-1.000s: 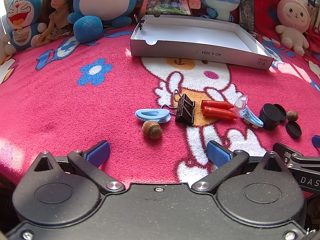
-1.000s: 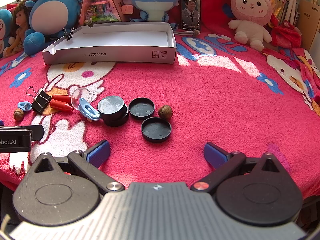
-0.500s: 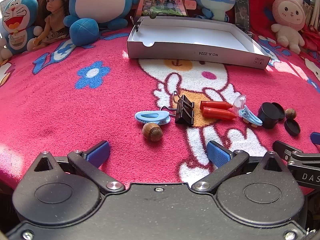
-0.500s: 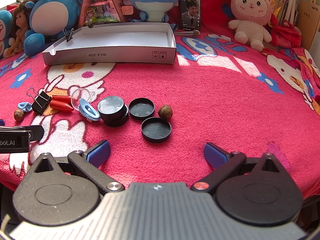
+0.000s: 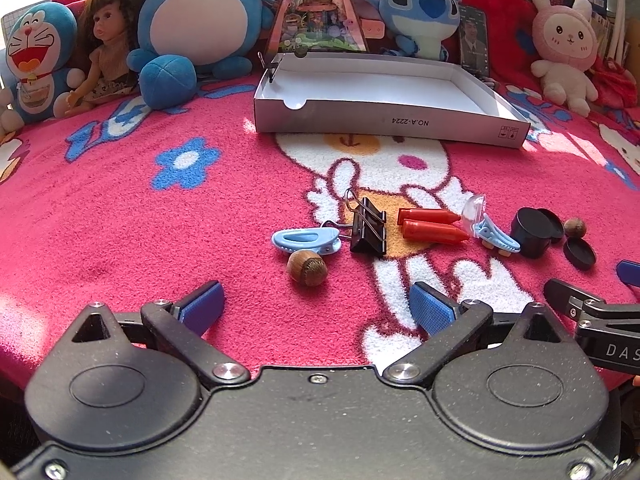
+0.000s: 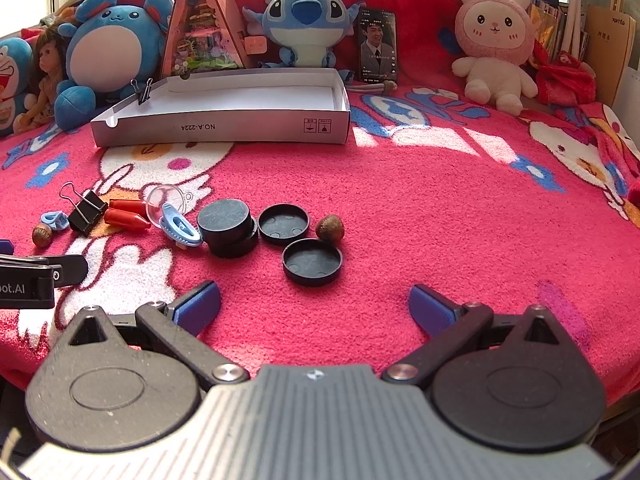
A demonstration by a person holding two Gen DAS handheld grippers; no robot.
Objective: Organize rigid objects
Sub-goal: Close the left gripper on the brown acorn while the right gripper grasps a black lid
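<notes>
Small objects lie in a row on the red blanket: an acorn [image 5: 307, 267], a blue clip [image 5: 306, 239], a black binder clip [image 5: 368, 227], two red crayons [image 5: 432, 226], a second blue clip [image 5: 496, 236], black round containers [image 6: 228, 227], two black lids [image 6: 313, 261] and another acorn [image 6: 330, 228]. A shallow white box [image 5: 384, 98] stands behind them. My left gripper [image 5: 316, 306] is open and empty, just before the first acorn. My right gripper [image 6: 314, 307] is open and empty, just before the lids.
Plush toys, a doll [image 5: 106, 60], a triangular toy house [image 5: 318, 8] and a phone [image 6: 378, 46] line the back. A small binder clip [image 6: 143, 90] grips the box's left wall. The blanket's right side [image 6: 480, 220] holds nothing.
The left gripper has drawn back and risen slightly, so the objects and box sit a little farther. The right gripper has hardly moved.
</notes>
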